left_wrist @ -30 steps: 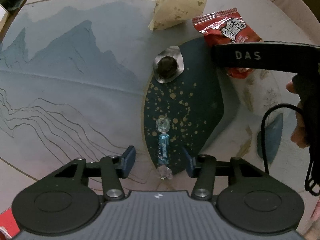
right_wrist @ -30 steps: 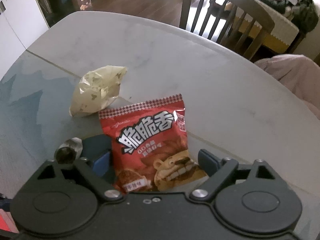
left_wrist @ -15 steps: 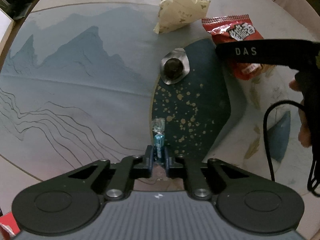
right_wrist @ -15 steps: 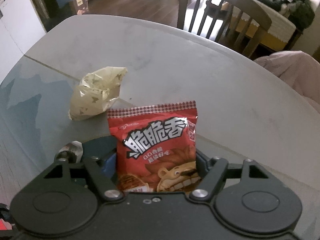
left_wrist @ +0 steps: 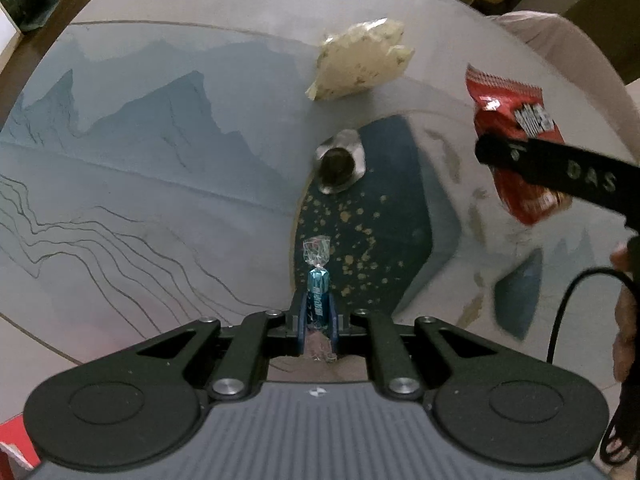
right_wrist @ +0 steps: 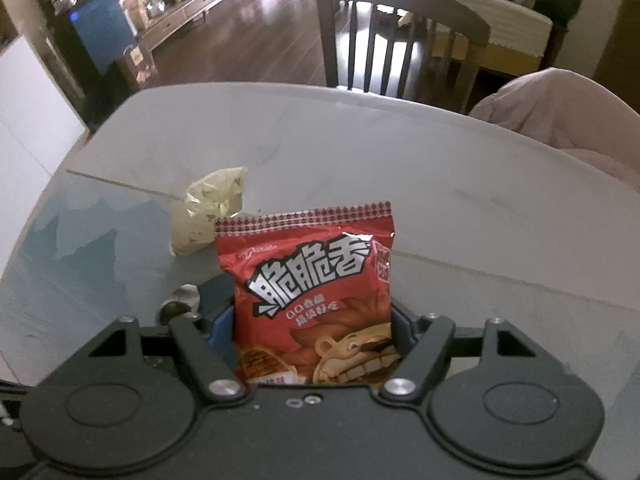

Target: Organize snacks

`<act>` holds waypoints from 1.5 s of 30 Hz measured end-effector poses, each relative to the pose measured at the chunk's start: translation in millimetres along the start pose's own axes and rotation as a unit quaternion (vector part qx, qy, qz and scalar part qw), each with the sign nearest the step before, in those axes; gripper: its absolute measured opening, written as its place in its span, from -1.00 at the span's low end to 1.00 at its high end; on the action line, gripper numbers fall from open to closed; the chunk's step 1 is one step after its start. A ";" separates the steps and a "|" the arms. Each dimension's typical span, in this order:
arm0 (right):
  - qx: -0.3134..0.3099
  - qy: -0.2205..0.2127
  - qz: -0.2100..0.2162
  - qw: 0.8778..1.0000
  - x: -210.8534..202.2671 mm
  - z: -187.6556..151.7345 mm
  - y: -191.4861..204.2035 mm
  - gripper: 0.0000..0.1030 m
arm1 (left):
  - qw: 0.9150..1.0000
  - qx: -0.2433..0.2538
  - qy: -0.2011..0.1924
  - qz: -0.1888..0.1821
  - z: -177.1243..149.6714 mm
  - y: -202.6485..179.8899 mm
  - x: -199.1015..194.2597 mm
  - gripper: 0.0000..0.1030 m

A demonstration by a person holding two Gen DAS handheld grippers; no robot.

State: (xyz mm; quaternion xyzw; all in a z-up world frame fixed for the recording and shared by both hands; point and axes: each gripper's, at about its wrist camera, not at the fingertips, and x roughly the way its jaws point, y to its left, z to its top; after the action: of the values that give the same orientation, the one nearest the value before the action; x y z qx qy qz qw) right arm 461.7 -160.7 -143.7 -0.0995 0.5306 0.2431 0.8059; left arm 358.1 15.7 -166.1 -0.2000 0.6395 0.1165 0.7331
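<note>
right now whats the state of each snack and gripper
left gripper: shut on the blue candy
blue candy: pinched upright
right gripper: shut on the red snack bag
red snack bag: held upright
beige packet: lying on the table
foil-wrapped chocolate: lying on the mat

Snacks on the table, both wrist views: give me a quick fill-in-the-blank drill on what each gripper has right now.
1. The left gripper is shut on a ____ wrapped candy.
2. The right gripper clamps the ____ snack bag.
3. The cream packet lies ____ on the table.
4. The foil-wrapped chocolate ball lies ____ both grippers.

Missing: blue; red; ungripped; outside
</note>
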 end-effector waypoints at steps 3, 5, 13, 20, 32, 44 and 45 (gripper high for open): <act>0.013 -0.007 -0.002 1.000 -15.3 -4.6 -3.9 0.42 | 1.000 0.006 -0.011 -0.007 -3.2 -0.9 -13.6 -0.79; 0.024 -0.012 -0.001 1.000 -28.4 -9.6 -4.6 0.42 | 1.000 0.012 -0.018 -0.013 -5.3 -5.6 -20.9 -0.79; 0.055 -0.030 -0.005 0.998 -85.6 -32.5 0.8 0.42 | 0.997 0.052 -0.052 -0.038 -23.4 -11.2 -57.2 -0.79; 0.067 -0.042 -0.023 0.997 -127.2 -61.6 21.2 0.42 | 0.992 0.092 -0.076 -0.039 -49.3 -3.3 -97.4 -0.79; 0.084 -0.061 -0.020 0.994 -176.4 -109.0 68.4 0.42 | 0.985 0.146 -0.084 -0.043 -100.5 27.4 -147.1 -0.78; 0.089 -0.065 -0.029 0.994 -188.9 -137.5 86.1 0.42 | 0.983 0.174 -0.059 -0.023 -102.8 45.8 -143.9 -0.78; 0.091 -0.064 -0.028 0.993 -187.4 -137.0 84.7 0.42 | 0.982 0.178 -0.059 -0.018 -99.5 43.9 -140.6 -0.78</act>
State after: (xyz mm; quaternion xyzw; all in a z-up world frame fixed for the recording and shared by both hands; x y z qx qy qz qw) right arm 249.3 -198.6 -23.2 -0.0250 0.4943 0.1770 0.8507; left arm 228.9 22.8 -44.2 -0.0707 0.6016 -0.0007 0.7956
